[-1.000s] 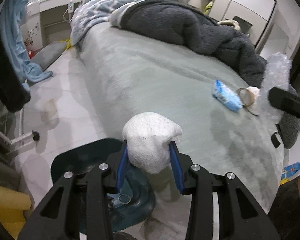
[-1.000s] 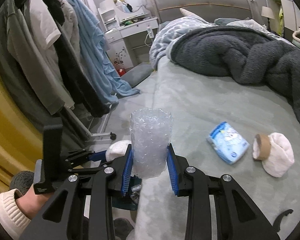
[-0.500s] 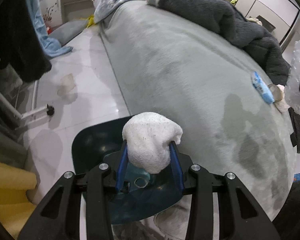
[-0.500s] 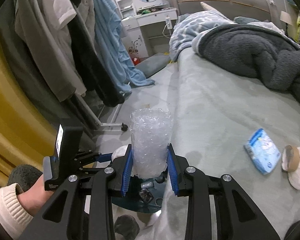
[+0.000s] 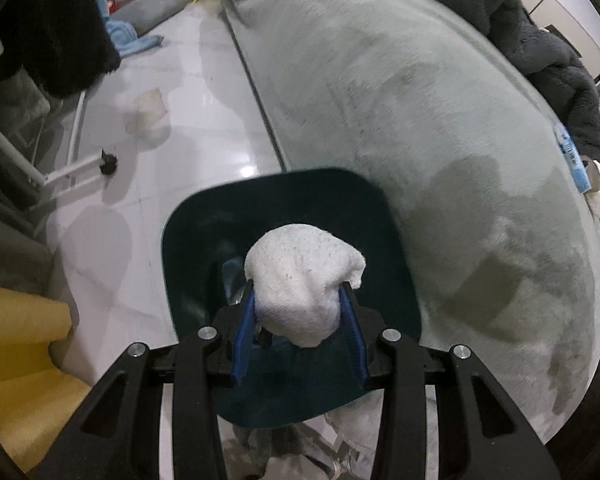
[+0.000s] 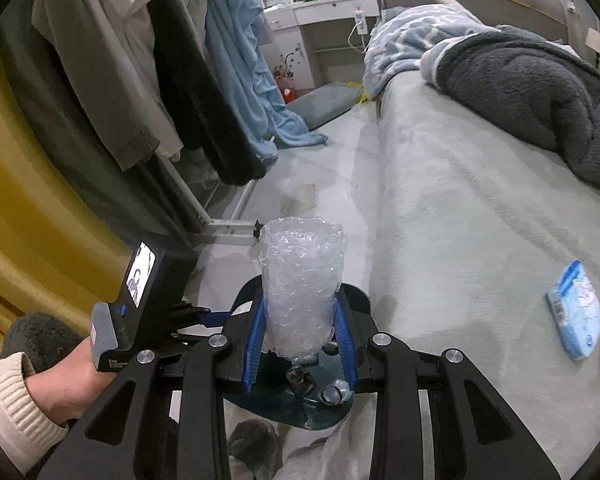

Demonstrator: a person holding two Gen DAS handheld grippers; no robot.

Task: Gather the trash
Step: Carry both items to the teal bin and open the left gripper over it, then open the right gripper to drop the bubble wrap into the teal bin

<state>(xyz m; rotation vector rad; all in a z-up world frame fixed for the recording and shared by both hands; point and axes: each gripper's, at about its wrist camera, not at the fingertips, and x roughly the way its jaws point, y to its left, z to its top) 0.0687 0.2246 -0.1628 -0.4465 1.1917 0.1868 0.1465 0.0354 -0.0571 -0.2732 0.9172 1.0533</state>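
both grippers have come down over the one dark teal plastic bin (image 5: 384, 240) beside the grey-green bed (image 5: 420, 100). left gripper (image 5: 298, 312) clamps one crumpled white paper towel wad (image 5: 300, 280); right gripper (image 6: 300, 340) clamps one clear bubble-wrap roll (image 6: 300, 280), both tilted steeply downward. one blue tissue packet (image 6: 576, 312) lies on the bed.

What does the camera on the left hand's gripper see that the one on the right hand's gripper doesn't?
Only the left wrist view shows the white cloth wad clamped in the left gripper, right above the bin's opening.

Only the right wrist view shows the bubble wrap roll clamped in the right gripper, the person's hand holding the other gripper, the hanging clothes and the white dresser.

Both show the dark green bin on the floor beside the bed, the grey blanket and the blue packet.
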